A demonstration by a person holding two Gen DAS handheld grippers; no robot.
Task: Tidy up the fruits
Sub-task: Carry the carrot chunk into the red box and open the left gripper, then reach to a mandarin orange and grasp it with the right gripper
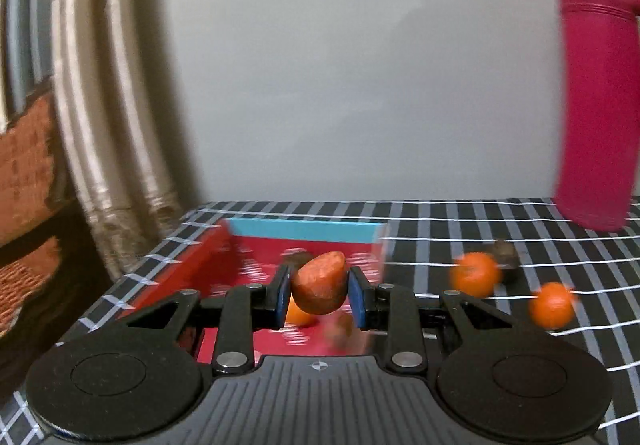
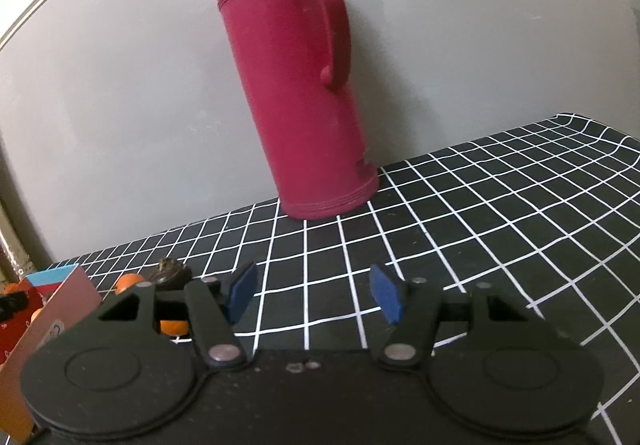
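My left gripper [image 1: 320, 291] is shut on an orange-red fruit [image 1: 320, 287] and holds it above an open red box [image 1: 256, 265] with a blue far wall. Inside the box lie an orange fruit [image 1: 298, 315] and a brownish one [image 1: 340, 327]. Two oranges [image 1: 476, 273] [image 1: 552, 305] and a dark brown fruit [image 1: 506, 251] lie on the checked cloth to the right of the box. My right gripper [image 2: 312, 295] is open and empty above the cloth; the box [image 2: 48, 309], oranges [image 2: 130, 281] and dark fruit [image 2: 170, 271] lie to its left.
A tall pink thermos flask [image 2: 296, 85] stands at the back of the table against the grey wall; it also shows at the right of the left wrist view [image 1: 596, 93]. The black cloth with a white grid [image 2: 480, 213] covers the table. The table's left edge runs beside the box.
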